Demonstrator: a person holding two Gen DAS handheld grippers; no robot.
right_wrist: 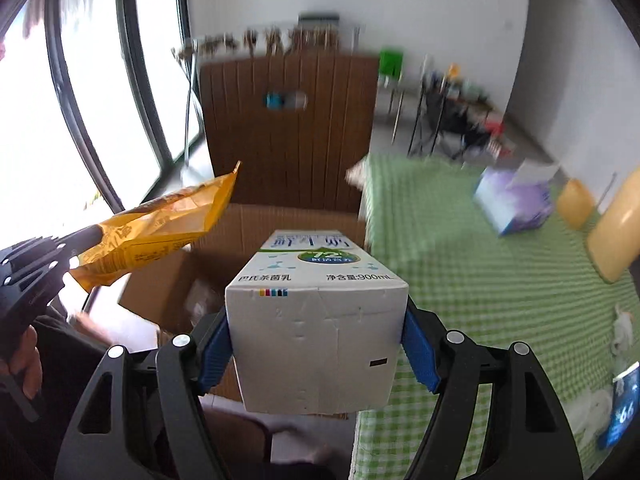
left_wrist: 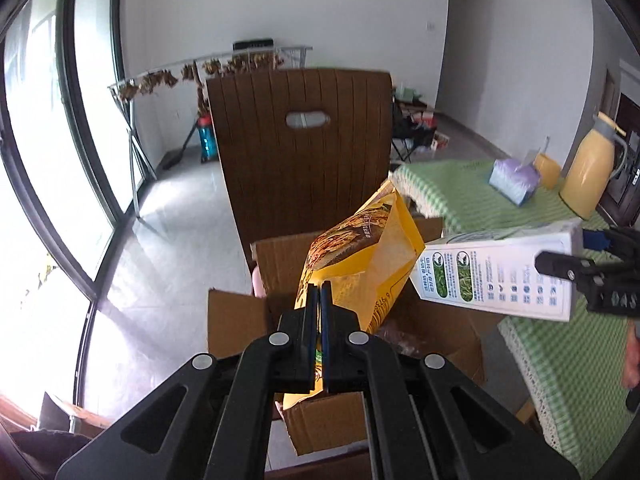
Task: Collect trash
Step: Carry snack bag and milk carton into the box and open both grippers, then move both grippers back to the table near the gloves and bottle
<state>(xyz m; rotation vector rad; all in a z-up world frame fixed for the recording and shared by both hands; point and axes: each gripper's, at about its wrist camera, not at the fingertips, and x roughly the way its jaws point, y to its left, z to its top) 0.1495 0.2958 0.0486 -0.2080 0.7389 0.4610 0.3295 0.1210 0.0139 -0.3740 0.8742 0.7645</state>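
My left gripper (left_wrist: 319, 300) is shut on a yellow snack bag (left_wrist: 360, 264), which hangs over an open cardboard box (left_wrist: 276, 256) on the floor. In the right wrist view the same yellow snack bag (right_wrist: 160, 228) juts in from the left, held by the left gripper (right_wrist: 90, 236). My right gripper (right_wrist: 316, 336) is shut on a white milk carton (right_wrist: 320, 320), its blue pads pressed on both sides. The milk carton (left_wrist: 496, 272) also hangs above the box's right side, by the table edge. The cardboard box (right_wrist: 172, 280) has some wrappers inside.
A brown chair back (left_wrist: 300, 152) stands just behind the box. A table with a green checked cloth (right_wrist: 460, 260) lies to the right, bearing a purple tissue box (right_wrist: 516, 204), a yellow jug (left_wrist: 588, 172) and scraps (right_wrist: 624, 404). A drying rack (left_wrist: 168, 80) stands by the window.
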